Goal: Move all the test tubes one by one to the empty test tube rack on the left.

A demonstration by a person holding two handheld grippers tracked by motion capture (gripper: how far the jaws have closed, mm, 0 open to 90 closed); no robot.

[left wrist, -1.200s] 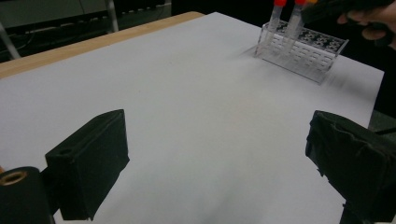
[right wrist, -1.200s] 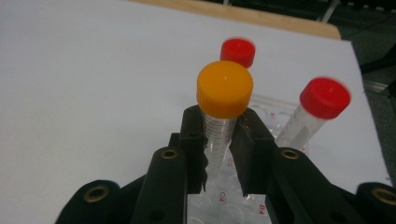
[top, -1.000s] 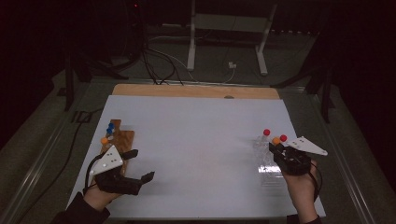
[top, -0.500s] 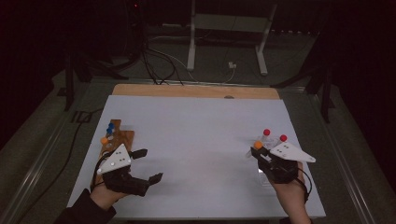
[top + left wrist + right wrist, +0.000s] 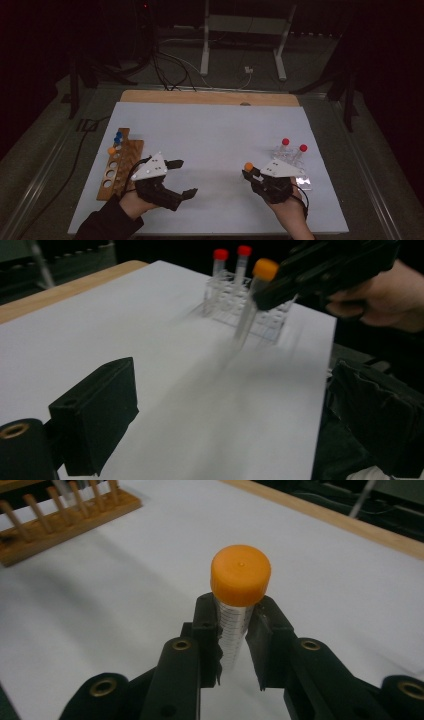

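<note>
Orange-capped tube [image 5: 235,615] clenched upright in our right gripper [image 5: 234,645], above the counter [image 5: 215,135].
Our left gripper [image 5: 182,177] hangs released; two red-capped tubes [image 5: 285,146] stand in the clear rack [image 5: 290,162].

Three orange- or red-capped tubes [image 5: 248,166], two racks [image 5: 119,170], two blue caps [image 5: 118,136].

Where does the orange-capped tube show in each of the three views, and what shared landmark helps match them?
High view: orange-capped tube right of centre, at the right tool, left of the clear rack.
Left gripper view: tube upper right, tilted, in front of the clear rack.
Right gripper view: tube at centre, clamped upright in the jaws.
Shared landmark: the table's wooden far edge.
</note>
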